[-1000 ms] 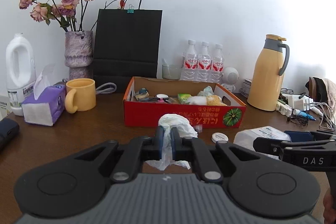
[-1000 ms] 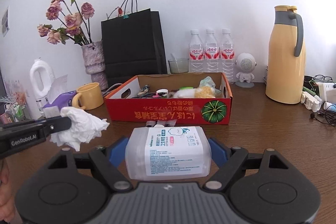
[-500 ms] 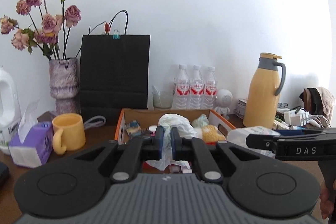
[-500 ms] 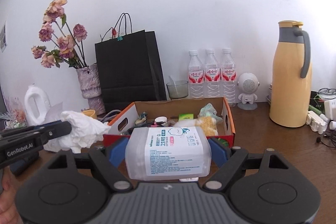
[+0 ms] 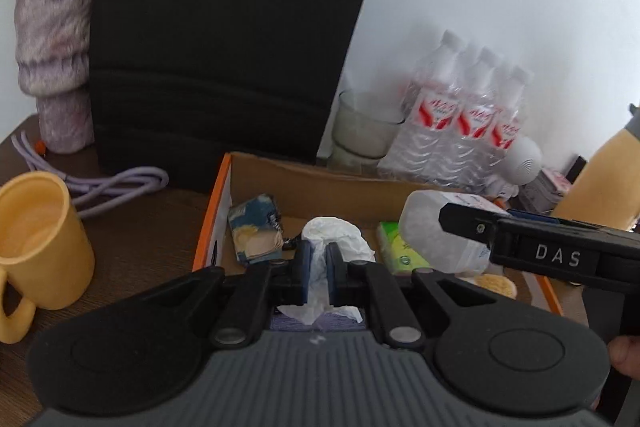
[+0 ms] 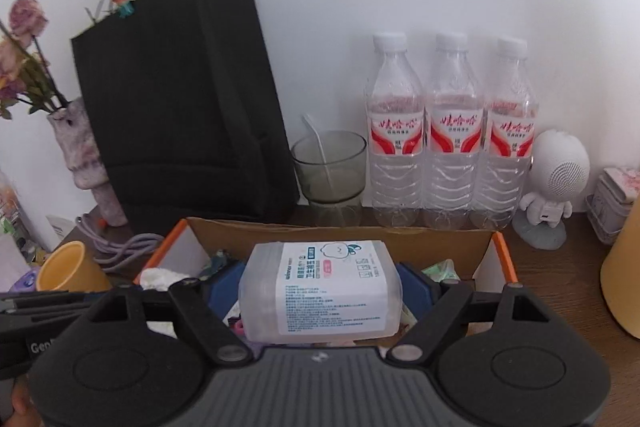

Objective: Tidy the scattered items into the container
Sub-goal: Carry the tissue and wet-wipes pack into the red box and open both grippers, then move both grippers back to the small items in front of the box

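Wet wipes pack is clamped in the right gripper, crumpled tissue pinched in the left gripper, both right over the cardboard box. Drop-off step, I'd say: just lower and let go.

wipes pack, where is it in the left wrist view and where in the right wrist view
Left wrist view: the wipes pack sits right of centre, held by the right hand-held gripper above the cardboard box.
Right wrist view: the wipes pack fills the lower centre, clamped between the blue pads.
Shared landmark: the three water bottles stand behind the box in both.
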A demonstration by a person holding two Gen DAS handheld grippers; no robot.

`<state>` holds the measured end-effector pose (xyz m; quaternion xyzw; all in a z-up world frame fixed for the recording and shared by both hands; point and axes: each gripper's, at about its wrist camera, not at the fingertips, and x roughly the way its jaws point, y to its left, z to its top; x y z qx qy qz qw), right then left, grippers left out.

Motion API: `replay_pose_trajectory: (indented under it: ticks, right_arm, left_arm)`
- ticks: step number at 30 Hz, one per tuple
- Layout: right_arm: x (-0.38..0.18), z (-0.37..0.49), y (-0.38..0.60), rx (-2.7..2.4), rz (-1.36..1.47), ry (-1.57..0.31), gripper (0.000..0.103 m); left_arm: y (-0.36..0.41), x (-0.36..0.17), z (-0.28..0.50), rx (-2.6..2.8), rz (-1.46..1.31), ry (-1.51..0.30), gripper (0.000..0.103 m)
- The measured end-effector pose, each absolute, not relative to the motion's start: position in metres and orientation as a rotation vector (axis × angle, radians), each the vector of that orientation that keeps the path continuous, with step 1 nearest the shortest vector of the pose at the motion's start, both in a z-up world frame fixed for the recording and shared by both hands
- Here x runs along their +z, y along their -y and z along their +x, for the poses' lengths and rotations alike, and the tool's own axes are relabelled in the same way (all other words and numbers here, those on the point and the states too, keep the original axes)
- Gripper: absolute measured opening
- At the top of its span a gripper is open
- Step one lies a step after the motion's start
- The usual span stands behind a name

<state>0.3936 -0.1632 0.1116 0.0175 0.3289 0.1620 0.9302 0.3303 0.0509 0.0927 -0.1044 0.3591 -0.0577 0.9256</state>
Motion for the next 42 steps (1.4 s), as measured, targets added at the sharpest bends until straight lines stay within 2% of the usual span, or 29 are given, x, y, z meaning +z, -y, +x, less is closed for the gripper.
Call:
replay_pose_trajectory:
  ticks: [6,8,9,10,12,14,16,18,21,25,32,35,42]
  right_arm:
    - [0.071,0.441,0.164,0.265,0.009,-0.852,0.082]
    - [0.066,0.447,0.163,0.265,-0.002,-0.913,0.082]
    - [0.066,0.449,0.166,0.259,0.009,-0.928,0.082]
    - [0.067,0.45,0.169,0.258,0.015,-0.952,0.082]
    - [0.075,0.454,0.175,0.266,0.054,-0.999,0.082]
    - [0.089,0.456,0.182,0.278,0.075,-1.029,0.082]
    - [0.106,0.458,0.189,0.278,0.077,-1.058,0.082]
    - [0.123,0.459,0.198,0.256,0.081,-1.067,0.083]
    - [0.139,0.462,0.208,0.24,0.077,-1.155,0.086]
    - [0.162,0.451,0.209,0.227,-0.008,-1.21,0.087]
    - [0.17,0.411,0.206,0.223,-0.121,-1.167,0.09]
    - [0.167,0.388,0.203,0.221,-0.124,-1.076,0.09]
    - [0.155,0.323,0.201,0.171,-0.148,-0.677,0.09]
  left_arm:
    - [-0.044,0.063,0.371,-0.099,-0.17,-0.923,0.011]
    - [-0.039,0.059,0.378,-0.095,-0.124,-0.969,0.023]
    - [-0.037,0.058,0.381,-0.098,-0.121,-0.985,0.045]
    - [-0.036,0.059,0.383,-0.11,-0.122,-0.996,0.06]
    - [-0.035,0.066,0.385,-0.127,-0.122,-1.005,0.065]
    - [-0.034,0.079,0.39,-0.155,-0.125,-1.028,0.072]
    - [-0.035,0.098,0.395,-0.186,-0.162,-1.047,0.085]
    - [-0.038,0.116,0.4,-0.187,-0.203,-1.067,0.089]
    - [-0.031,0.142,0.409,-0.117,-0.181,-1.112,0.102]
    - [-0.017,0.161,0.407,-0.086,-0.122,-1.2,0.103]
    - [-0.016,0.157,0.374,-0.011,-0.087,-1.177,0.103]
    - [-0.016,0.156,0.348,0.056,-0.066,-1.053,0.103]
    - [-0.02,0.136,0.268,0.087,-0.088,-0.642,0.103]
